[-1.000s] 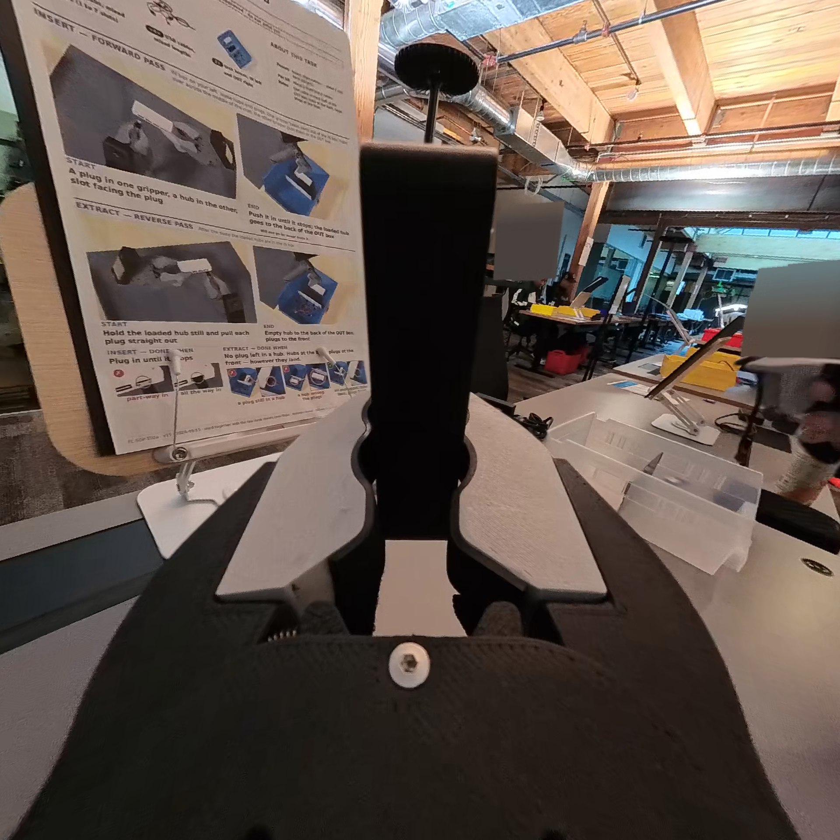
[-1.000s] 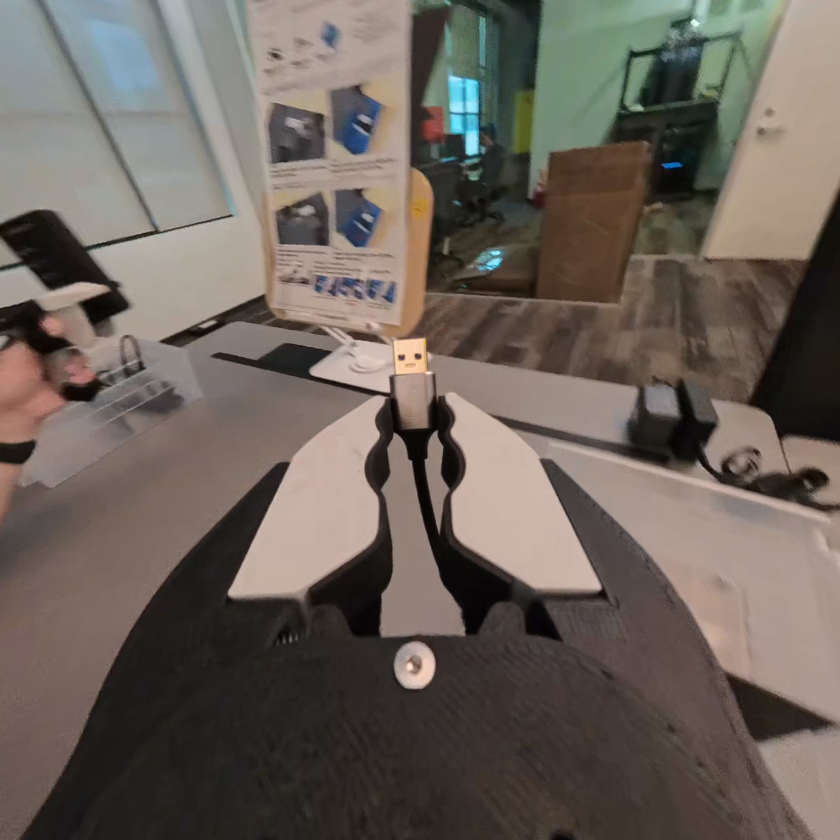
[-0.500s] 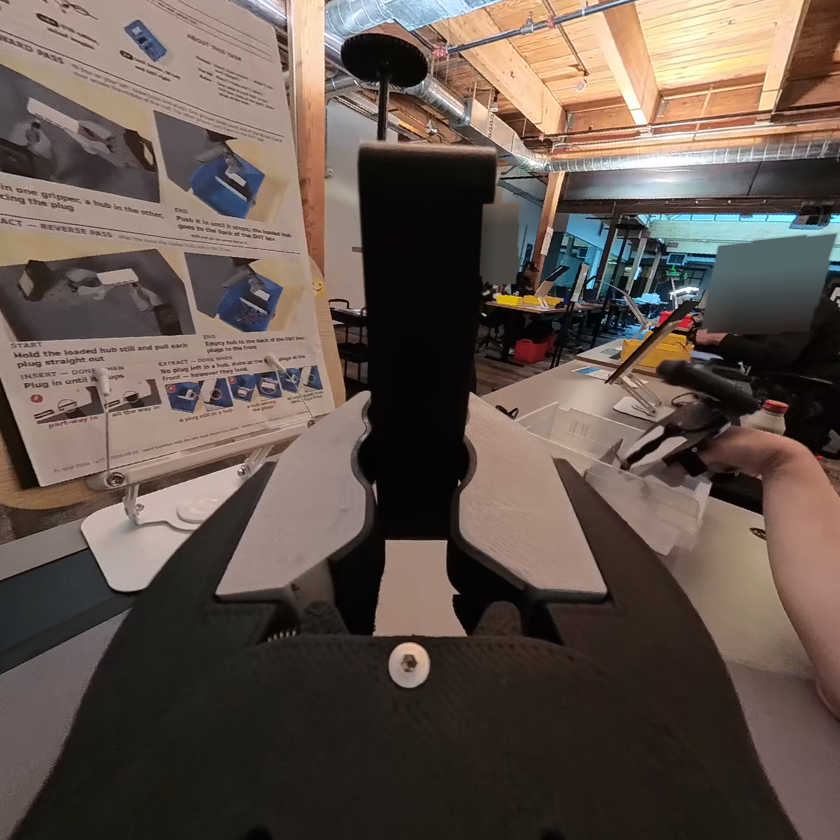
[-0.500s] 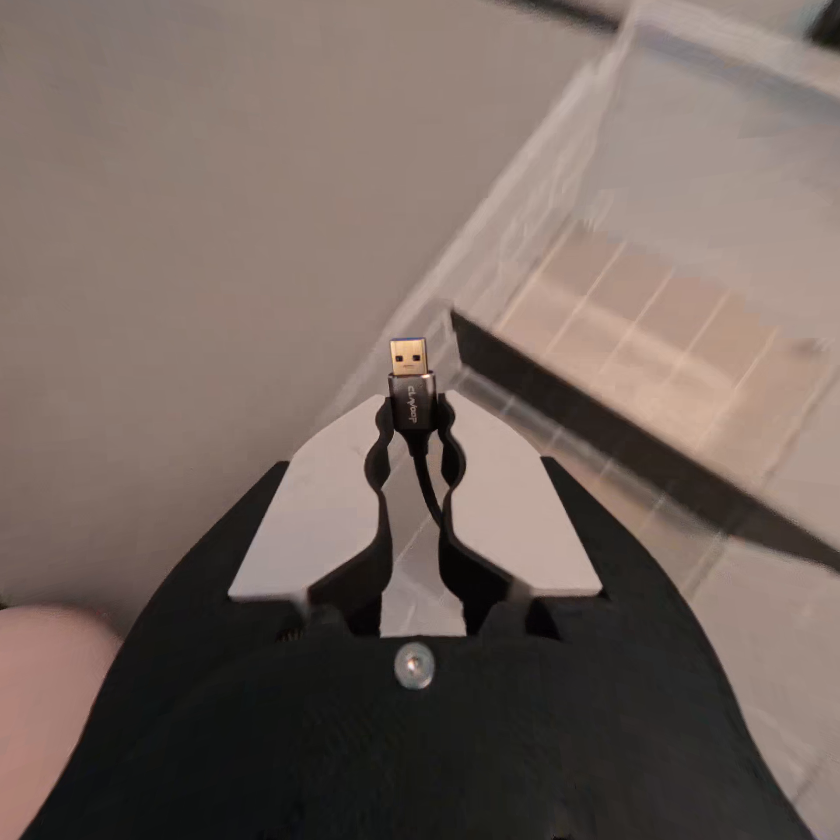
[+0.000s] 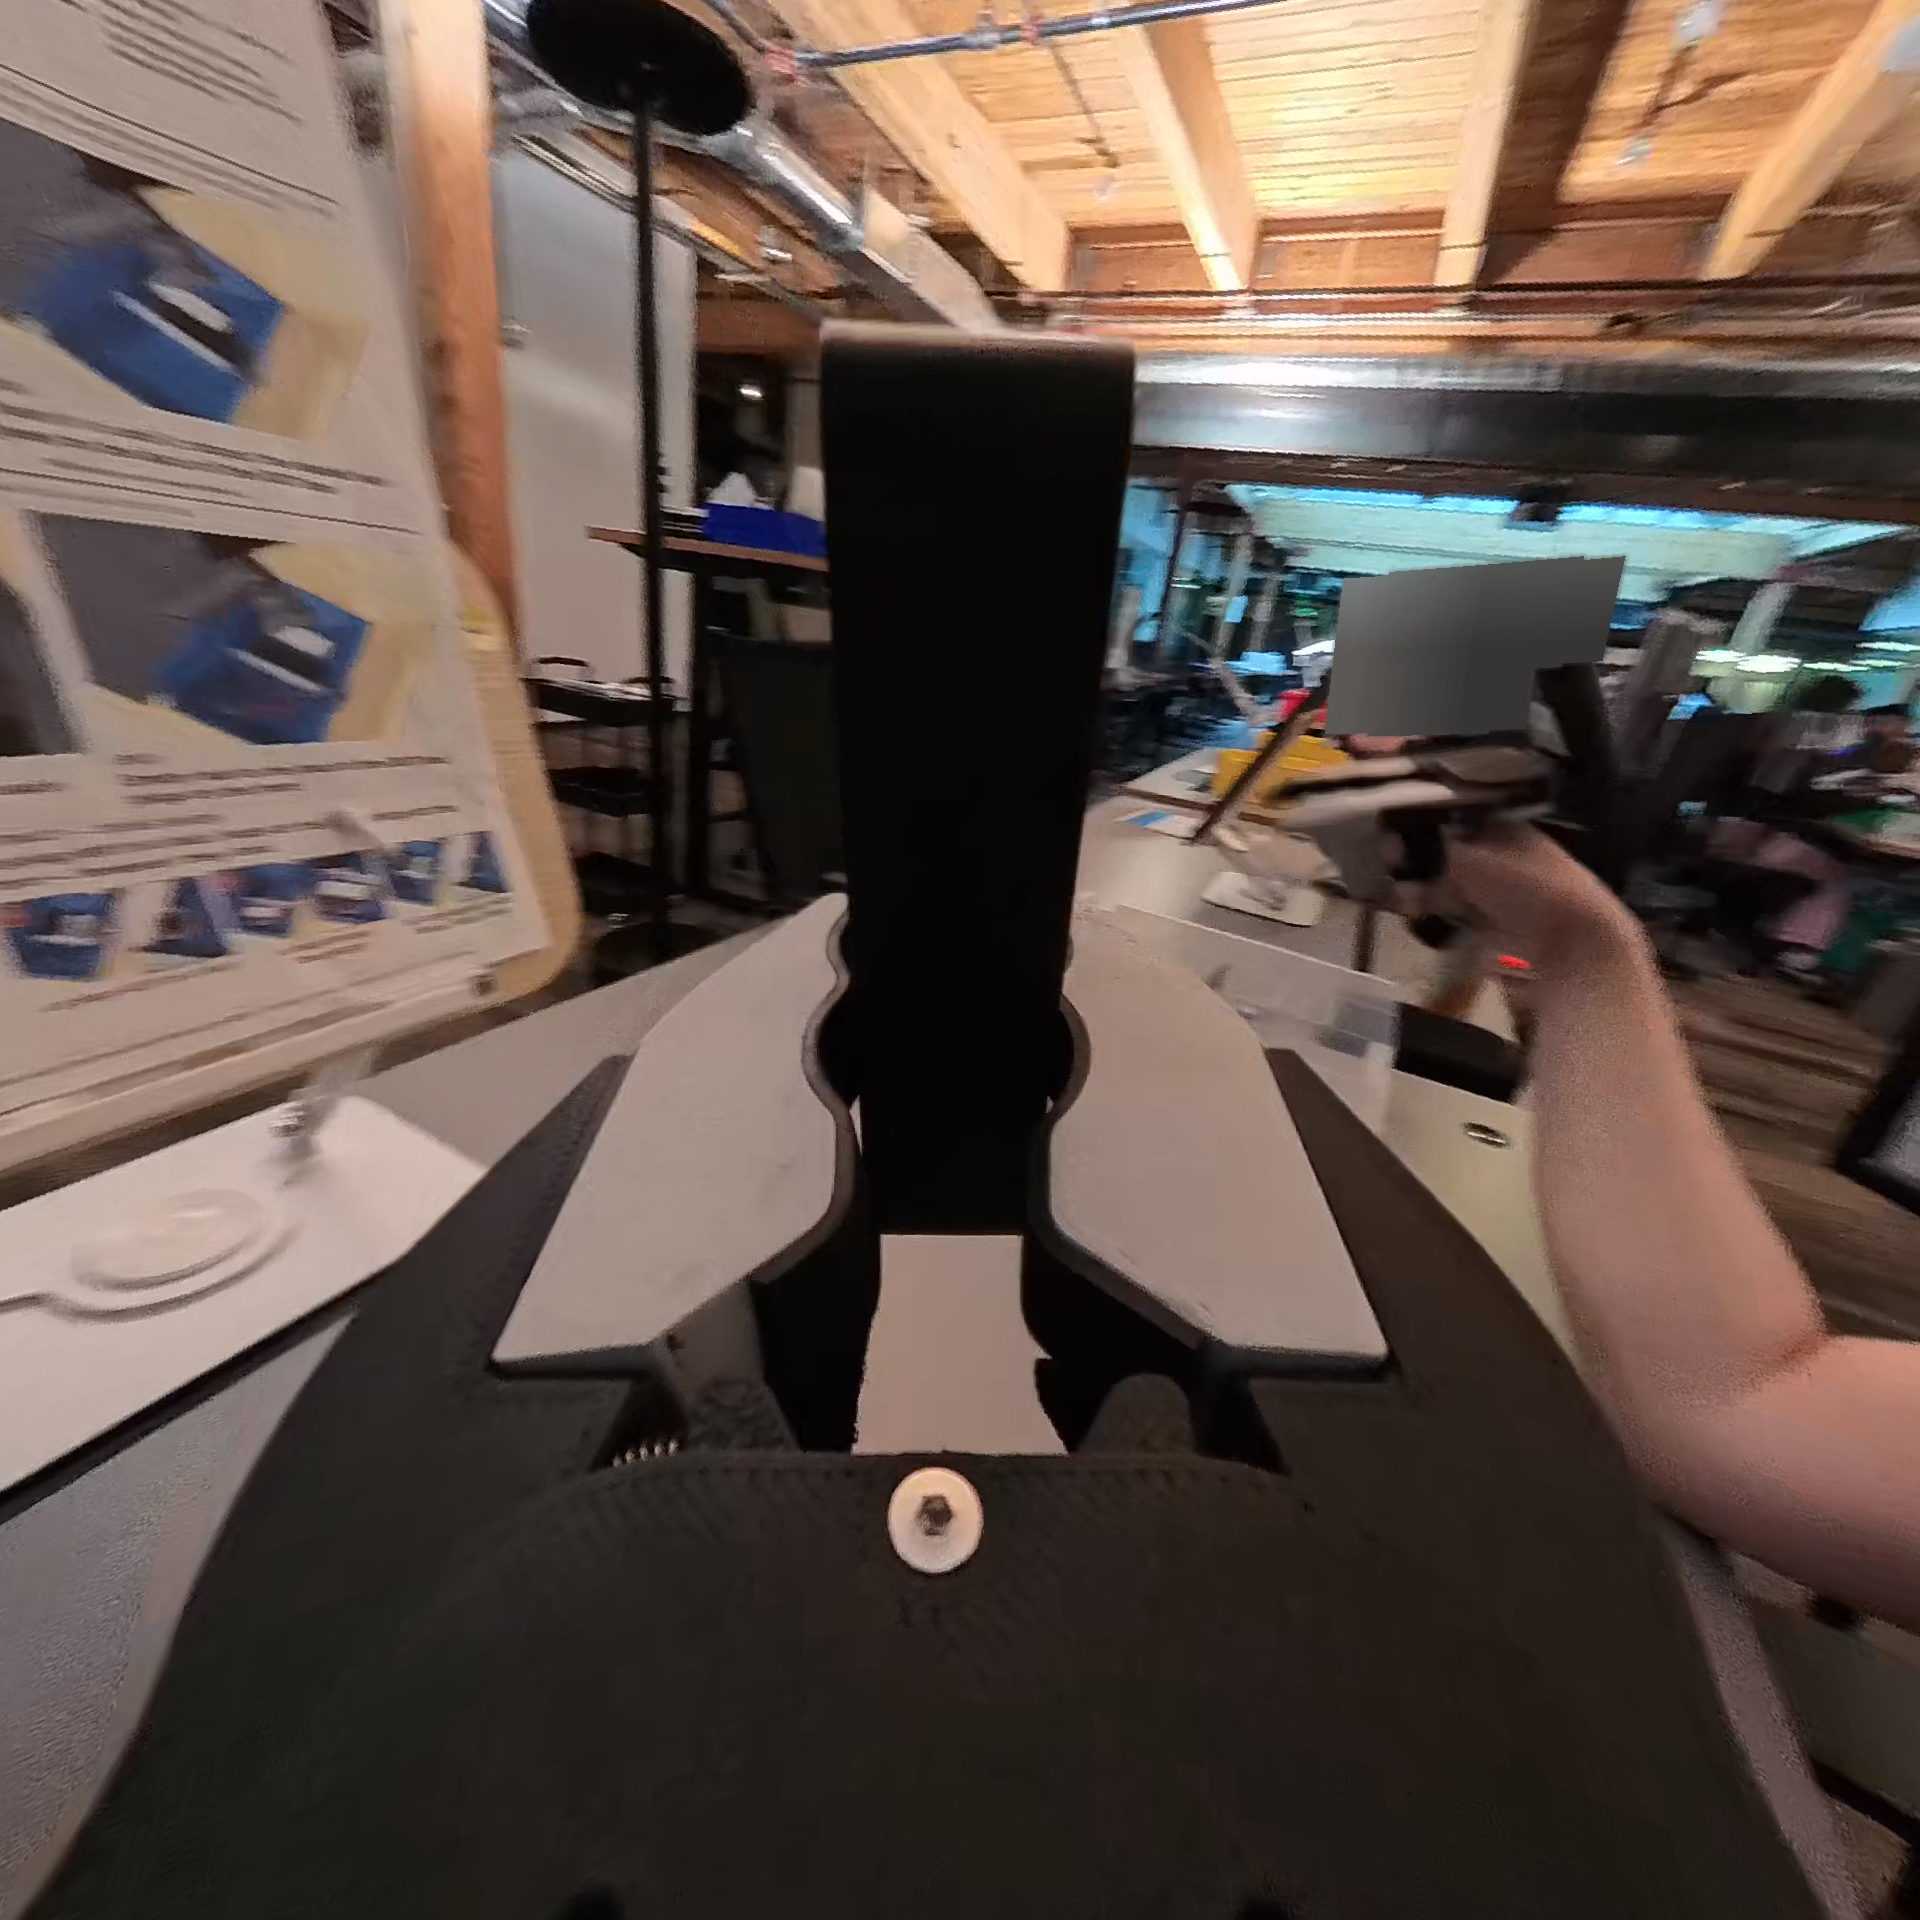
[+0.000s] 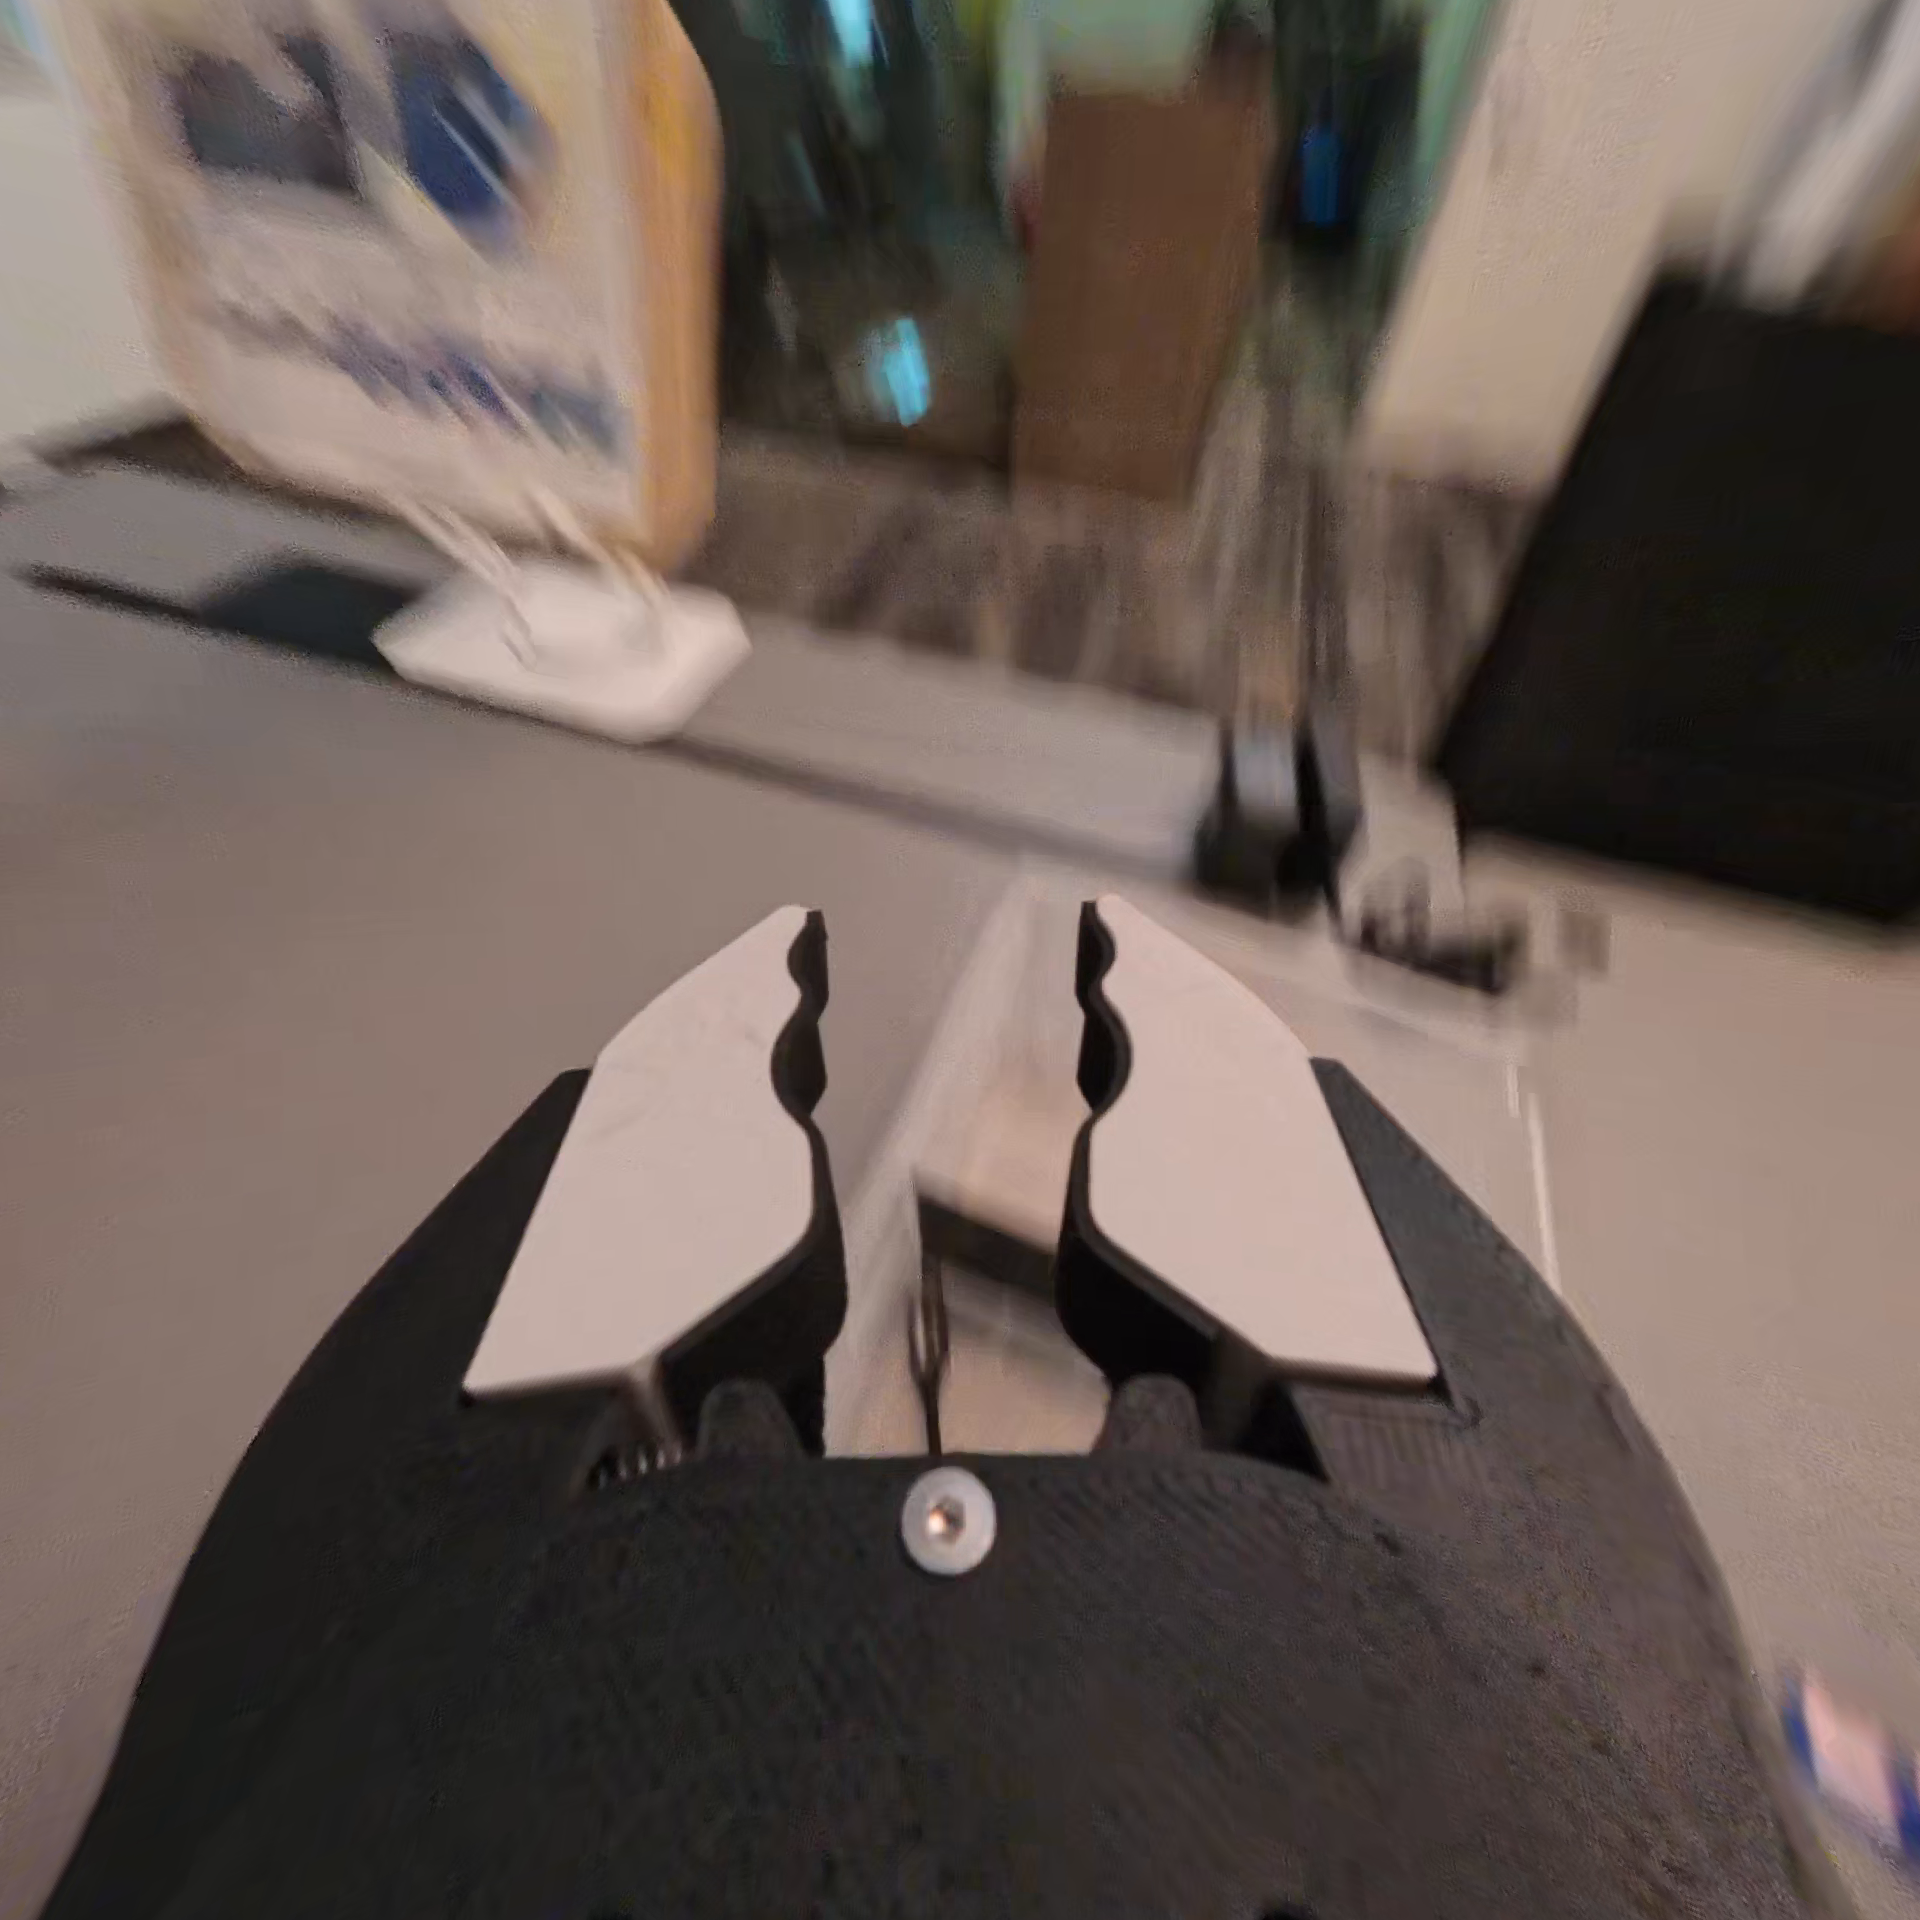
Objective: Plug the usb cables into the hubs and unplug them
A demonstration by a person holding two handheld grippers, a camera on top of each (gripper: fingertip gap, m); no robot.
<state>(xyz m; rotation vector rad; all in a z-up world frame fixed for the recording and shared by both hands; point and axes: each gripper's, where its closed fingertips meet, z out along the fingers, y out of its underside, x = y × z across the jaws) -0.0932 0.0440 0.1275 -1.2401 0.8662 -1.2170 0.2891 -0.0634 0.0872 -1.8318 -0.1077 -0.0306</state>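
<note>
Since half a second ago my right gripper [image 6: 951, 920] has let go of the grey USB plug: its white fingers [image 6: 717, 1122] now stand moderately apart with nothing between them, and the plug is not clearly in view; only a thin dark line [image 6: 928, 1361], maybe the cable, shows low in the gap. That view has also swung up from the clear plastic bin [image 6: 997, 1122], whose edge now lies under the jaws, toward the far edge of the grey desk [image 6: 260, 935]; all heavily blurred.

My left gripper [image 5: 956, 935] is unchanged: clamped on the tall black rectangular USB hub [image 5: 971, 727], held upright, fingers [image 5: 707, 1132] pressing both its sides. My left view has turned rightward, so the printed instruction sheet on a wooden board [image 5: 239, 623] sits farther left, its white stand base [image 5: 187, 1226] on the desk's far left part.

Seen from the left view, my right hand [image 5: 1548, 914] holds the other gripper raised above the clear bin at the desk's right side, forearm reaching in from the right edge.

Room: wooden beam ceiling [image 5: 1299, 135], black pole with round top [image 5: 644, 312], more desks behind. Right view shows a brown cardboard box [image 6: 1122, 312], a black power adapter [image 6: 1278, 800] at the desk's far edge, dark panel [image 6: 1704, 603] on the right.
</note>
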